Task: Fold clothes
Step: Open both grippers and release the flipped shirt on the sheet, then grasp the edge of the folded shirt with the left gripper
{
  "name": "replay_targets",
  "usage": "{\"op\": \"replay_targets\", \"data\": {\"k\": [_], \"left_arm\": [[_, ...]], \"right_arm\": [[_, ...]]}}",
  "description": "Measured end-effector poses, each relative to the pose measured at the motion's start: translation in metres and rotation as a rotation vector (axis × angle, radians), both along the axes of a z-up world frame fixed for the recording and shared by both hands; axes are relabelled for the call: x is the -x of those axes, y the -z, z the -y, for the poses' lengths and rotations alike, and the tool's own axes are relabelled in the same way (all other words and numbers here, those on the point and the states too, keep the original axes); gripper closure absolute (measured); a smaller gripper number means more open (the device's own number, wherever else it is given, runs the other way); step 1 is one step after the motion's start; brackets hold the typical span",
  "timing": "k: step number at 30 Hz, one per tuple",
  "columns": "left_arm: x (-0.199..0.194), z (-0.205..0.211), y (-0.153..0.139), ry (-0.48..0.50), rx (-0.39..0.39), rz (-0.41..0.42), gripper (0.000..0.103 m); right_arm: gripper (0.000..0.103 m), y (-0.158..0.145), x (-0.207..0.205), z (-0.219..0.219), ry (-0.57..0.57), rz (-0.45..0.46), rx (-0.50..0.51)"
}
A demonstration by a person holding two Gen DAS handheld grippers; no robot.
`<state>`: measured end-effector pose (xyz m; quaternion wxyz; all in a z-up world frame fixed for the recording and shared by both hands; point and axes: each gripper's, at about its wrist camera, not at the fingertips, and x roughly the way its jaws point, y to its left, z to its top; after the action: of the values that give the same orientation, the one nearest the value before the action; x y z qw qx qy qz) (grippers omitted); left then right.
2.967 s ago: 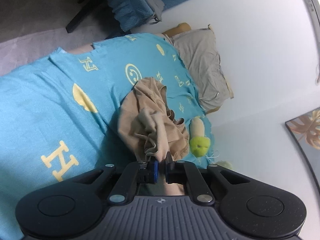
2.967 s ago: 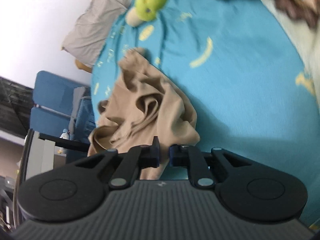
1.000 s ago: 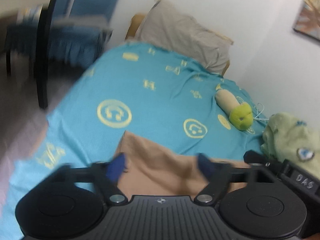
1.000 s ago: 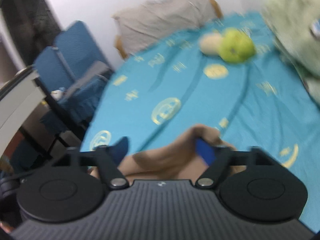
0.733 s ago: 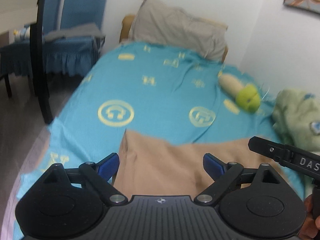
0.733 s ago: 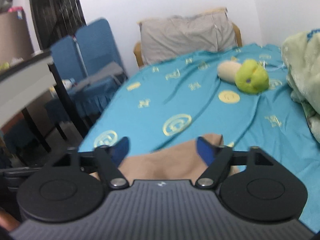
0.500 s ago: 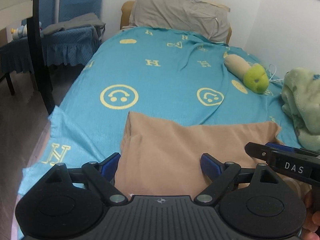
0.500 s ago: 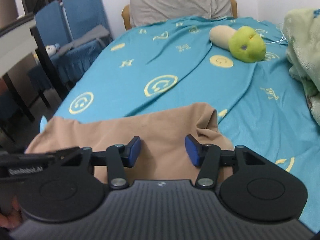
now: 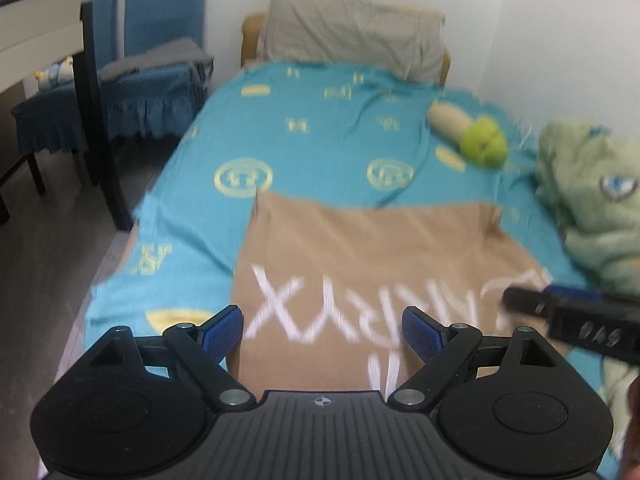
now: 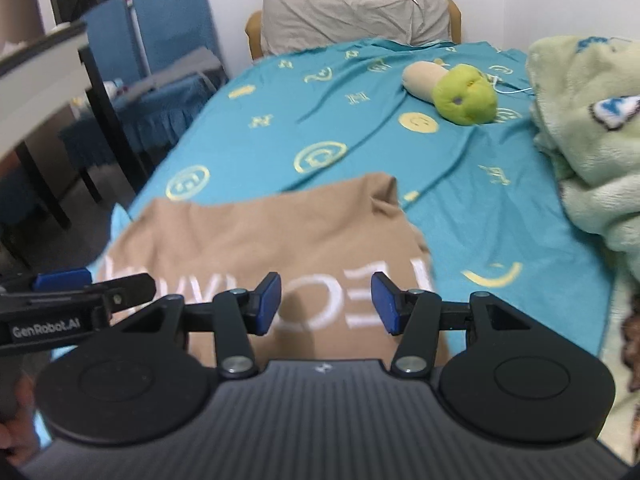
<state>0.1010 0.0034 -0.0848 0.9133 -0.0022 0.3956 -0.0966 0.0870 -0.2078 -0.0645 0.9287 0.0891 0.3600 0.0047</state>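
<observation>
Comparing with three seconds back: both grippers were then pinched on a bunched tan garment held up over the bed; now it lies spread flat.

Left wrist view: left gripper has its jaws wide apart, nothing between them. Tan T-shirt lies flat on the teal bedsheet, white lettering up and reading inverted from this side, far hem straight across. Half a second ago no lettering showed, so the view now reaches further down the shirt's near part. Frame is motion-blurred. Other gripper's finger enters at the right edge. Green plush toy and pale green blanket sit beyond and to the right, clear of the shirt. Grey pillow at the headboard.

Right wrist view: right gripper jaws also apart, empty, hovering over the printed lettering. T-shirt flat, far right corner slightly rucked. Left gripper's finger visible at left edge.

Judgement: the release and spread are done; the shirt is laid out for folding, with no fold visible in it. Rucked corner may need smoothing.
</observation>
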Motion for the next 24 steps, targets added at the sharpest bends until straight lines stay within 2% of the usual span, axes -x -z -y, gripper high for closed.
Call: {"op": "replay_targets", "data": {"k": [2,4,8,12,15,19,23,24], "left_arm": [[-0.001,0.005,0.01,0.005,-0.041,-0.027,0.014],[-0.002,0.006,0.017,0.001,-0.049,-0.041,0.014],[0.007,-0.002,0.007,-0.059,0.012,-0.043,0.014],[0.028,-0.014,-0.016,-0.104,0.145,-0.07,0.014],[0.049,-0.02,-0.024,-0.091,0.296,-0.094,0.009],[0.049,-0.023,0.003,-0.116,0.471,-0.252,0.008],[0.029,-0.036,0.043,-0.244,0.61,-0.372,0.009],[0.026,-0.044,0.049,-0.285,0.676,-0.371,0.009]], "right_arm": [[0.051,0.003,0.001,0.001,0.0,-0.014,-0.001],[0.051,0.007,0.002,0.002,0.001,-0.028,-0.002],[0.051,0.014,0.004,0.003,0.001,-0.056,-0.004],[0.051,0.017,0.006,0.006,0.008,-0.066,-0.021],[0.051,0.017,0.006,0.006,0.009,-0.066,-0.025],[0.051,0.017,0.005,0.006,0.013,-0.068,-0.028],[0.051,0.017,0.005,0.006,0.014,-0.068,-0.025],[0.051,0.017,0.005,0.006,0.014,-0.068,-0.024]]}}
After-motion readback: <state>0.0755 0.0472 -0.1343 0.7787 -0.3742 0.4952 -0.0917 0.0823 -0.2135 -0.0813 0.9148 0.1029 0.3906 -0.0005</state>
